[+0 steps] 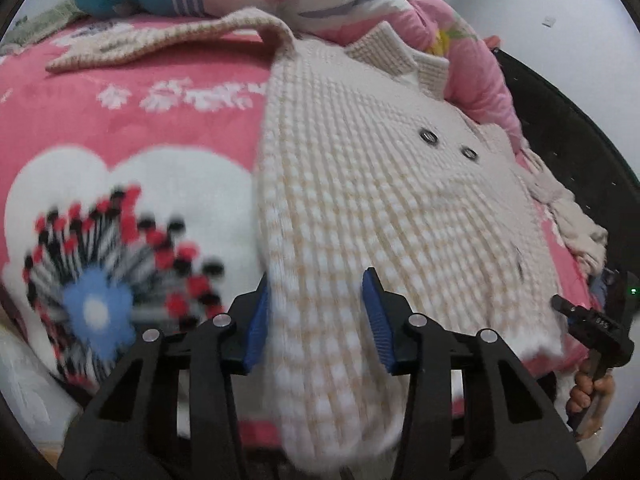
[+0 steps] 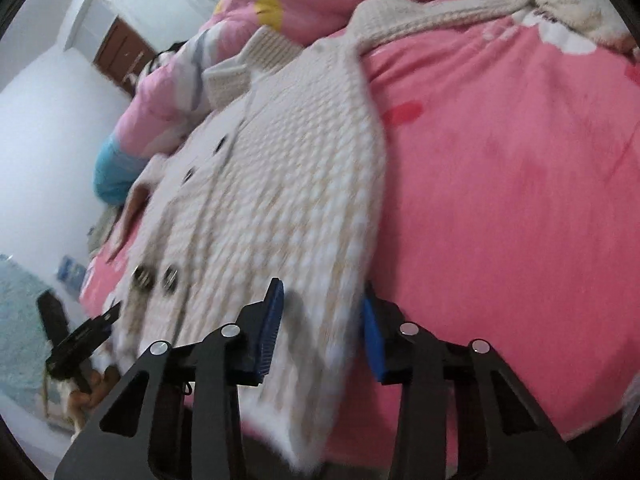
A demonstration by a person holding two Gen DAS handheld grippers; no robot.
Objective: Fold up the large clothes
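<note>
Both grippers straddle the hem of a cream knitted cardigan [image 1: 360, 184] spread on a pink fleece blanket [image 1: 132, 120]. Left gripper [image 1: 316, 316]: blue ribbed pads flank the bobbly knit, seemingly touching. Right gripper [image 2: 322, 328]: pads bracket the hem corner; pressing or not, I cannot tell. Metal buttons [image 1: 428, 136] lie ahead.

text: none legible | blanket [image 1: 132, 120]: white marks, blurred, unreadable | labels: none readable
</note>
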